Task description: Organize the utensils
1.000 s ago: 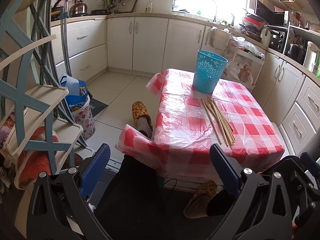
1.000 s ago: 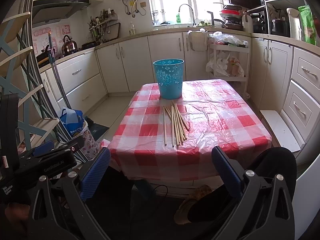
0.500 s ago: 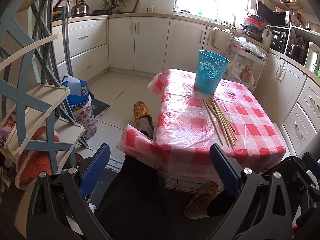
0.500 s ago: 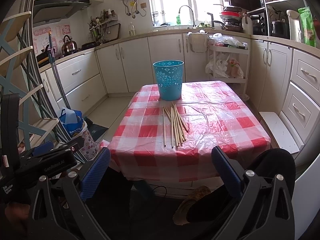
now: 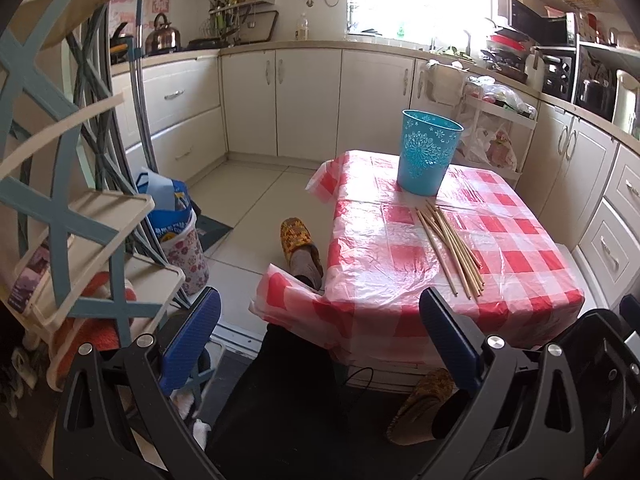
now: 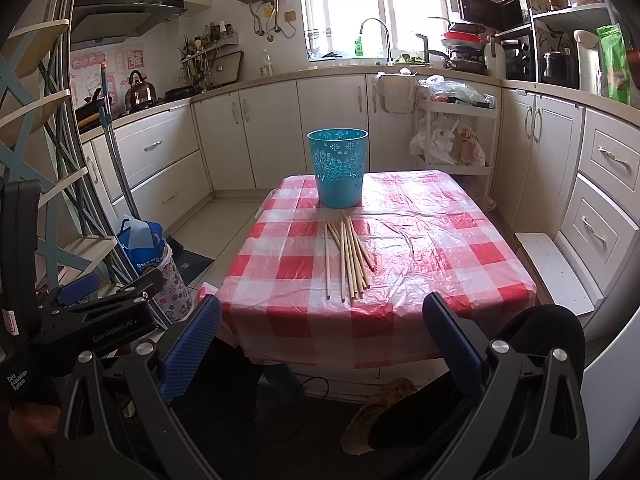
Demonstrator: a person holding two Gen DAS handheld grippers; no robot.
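Short of the near table edge, the left gripper and right gripper both hang spread and empty. Better to approach the bundle of wooden chopsticks squarely and pinch one mid-shaft. There is one bundle, roughly nine sticks though overlap blurs the count, just near of the one teal bin on the checked tablecloth.

Kettle on the left counter. Tap below the window. Microwave on a shelf at right. White trolley hung with plastic bags, beside the cabinets. Blue bag in a floral bin on the floor. Blue-and-cream shelf rack at far left. Patterned slipper beside the table.
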